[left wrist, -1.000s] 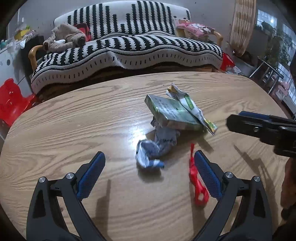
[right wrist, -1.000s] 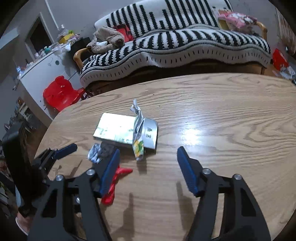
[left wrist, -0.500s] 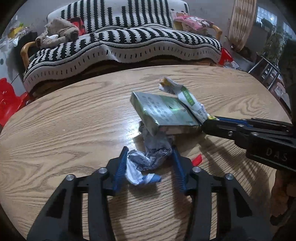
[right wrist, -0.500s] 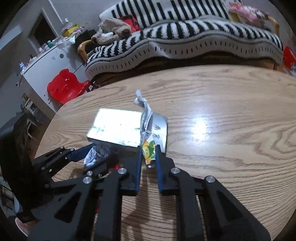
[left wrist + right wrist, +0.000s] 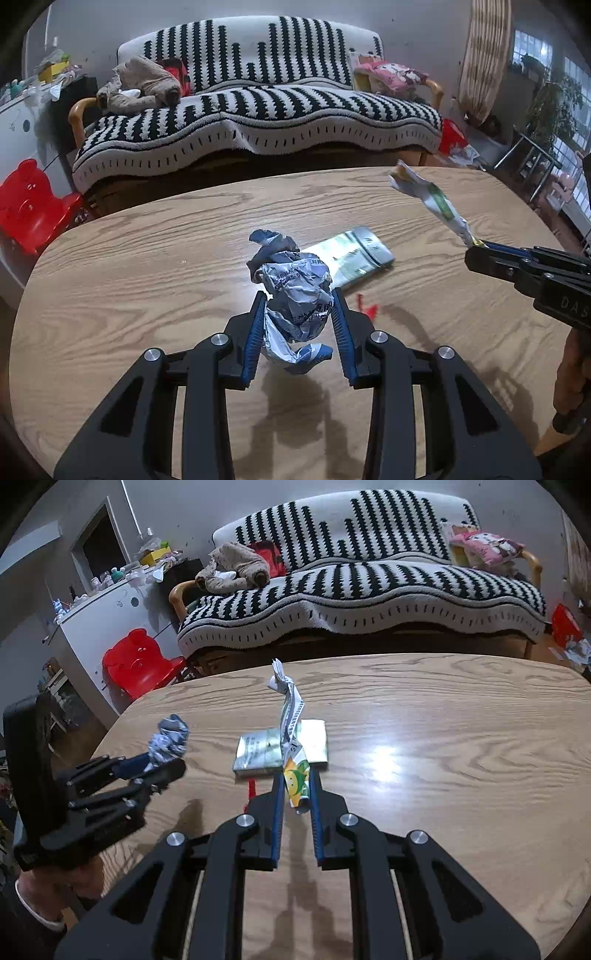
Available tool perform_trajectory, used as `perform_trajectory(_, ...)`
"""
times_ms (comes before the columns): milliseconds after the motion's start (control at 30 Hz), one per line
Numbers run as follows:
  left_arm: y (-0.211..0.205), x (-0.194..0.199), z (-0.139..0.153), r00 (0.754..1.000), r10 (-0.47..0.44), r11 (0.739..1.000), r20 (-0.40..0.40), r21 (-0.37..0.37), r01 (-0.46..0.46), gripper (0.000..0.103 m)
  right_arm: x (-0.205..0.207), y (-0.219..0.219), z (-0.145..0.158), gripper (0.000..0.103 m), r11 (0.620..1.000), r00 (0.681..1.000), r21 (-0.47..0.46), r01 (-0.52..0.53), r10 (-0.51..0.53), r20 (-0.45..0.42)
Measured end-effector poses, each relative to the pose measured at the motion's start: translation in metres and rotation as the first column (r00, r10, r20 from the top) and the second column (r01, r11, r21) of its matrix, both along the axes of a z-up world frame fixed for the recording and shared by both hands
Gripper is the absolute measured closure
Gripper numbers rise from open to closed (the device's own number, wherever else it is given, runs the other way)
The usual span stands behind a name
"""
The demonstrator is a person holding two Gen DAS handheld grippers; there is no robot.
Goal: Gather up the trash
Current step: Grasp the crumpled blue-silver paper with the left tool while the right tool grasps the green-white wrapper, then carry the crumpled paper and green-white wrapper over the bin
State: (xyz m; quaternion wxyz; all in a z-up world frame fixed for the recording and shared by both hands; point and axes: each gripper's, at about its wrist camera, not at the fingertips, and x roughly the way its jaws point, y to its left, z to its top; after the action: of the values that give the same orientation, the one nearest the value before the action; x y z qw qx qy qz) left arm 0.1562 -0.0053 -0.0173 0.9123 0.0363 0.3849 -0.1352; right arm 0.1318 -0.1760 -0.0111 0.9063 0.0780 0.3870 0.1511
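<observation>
My left gripper (image 5: 299, 295) holds a crumpled blue-and-white wrapper (image 5: 291, 280) above the wooden table (image 5: 129, 295); its jaws are closing and the blue pads press the wad from both sides. My right gripper (image 5: 297, 775) is shut on the lower end of a long white-and-green snack wrapper (image 5: 291, 716), which stands up off the table. In the left wrist view that wrapper (image 5: 436, 199) hangs from the right gripper (image 5: 471, 254) at the right edge. A flat green foil pack (image 5: 258, 753) and a small red scrap (image 5: 252, 788) lie on the table between the grippers.
Beyond the table's far edge stands a sofa (image 5: 258, 110) under a black-and-white striped cover. A red child's chair (image 5: 140, 664) and a white cabinet (image 5: 96, 620) are at the left. A person's hand (image 5: 55, 886) grips the left tool.
Both grippers went from open to shut on their wrappers and then rose. The crumpled wrapper and the long wrapper have left the table; the green pack and red scrap stayed.
</observation>
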Motion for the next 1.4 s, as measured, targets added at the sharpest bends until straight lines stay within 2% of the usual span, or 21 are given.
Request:
perform_trajectory(233, -0.038, -0.041, 0.021, 0.999, -0.036, 0.999, 0.014, -0.028, 0.036, 0.068, -0.056, -0.044, 0.013, 0.089, 0.997, 0.998, -0.040, 0.060, -0.060, 0.011)
perform_trajectory(400, -0.089, -0.073, 0.026, 0.993, -0.118, 0.993, 0.024, -0.020, 0.119, 0.068, -0.100, -0.089, 0.017, 0.089, 0.990, 0.992, -0.062, 0.125, -0.124, 0.011)
perform_trajectory(733, -0.182, -0.102, 0.030, 0.966, -0.256, 0.966, 0.033, -0.014, 0.257, 0.068, -0.157, -0.174, 0.017, 0.089, 0.970, 0.973, -0.081, 0.231, -0.230, 0.022)
perform_trajectory(900, -0.234, -0.115, 0.030, 0.939, -0.343, 0.938, 0.030, -0.041, 0.344, 0.068, -0.189, -0.219, 0.017, 0.089, 0.945, 0.951, -0.099, 0.310, -0.309, 0.027)
perform_trajectory(1033, -0.282, -0.134, 0.028, 0.900, -0.434, 0.898, 0.027, -0.069, 0.435, 0.068, -0.223, -0.266, 0.010, 0.089, 0.912, 0.917, -0.098, 0.398, -0.398, 0.020)
perform_trajectory(1133, -0.326, -0.154, 0.023, 0.854, -0.519, 0.850, 0.019, -0.092, 0.519, 0.068, -0.250, -0.296, 0.003, 0.089, 0.882, 0.886, -0.096, 0.462, -0.463, 0.010)
perform_trajectory(1333, -0.396, -0.202, 0.005, 0.747, -0.664, 0.741, 0.010, -0.122, 0.660, 0.068, -0.321, -0.363, -0.012, 0.089, 0.785, 0.789, -0.124, 0.606, -0.613, -0.027)
perform_trajectory(1400, -0.420, -0.221, -0.005, 0.706, -0.708, 0.702, -0.007, -0.113, 0.703, 0.068, -0.349, -0.388, -0.021, 0.089, 0.739, 0.736, -0.108, 0.665, -0.673, -0.070)
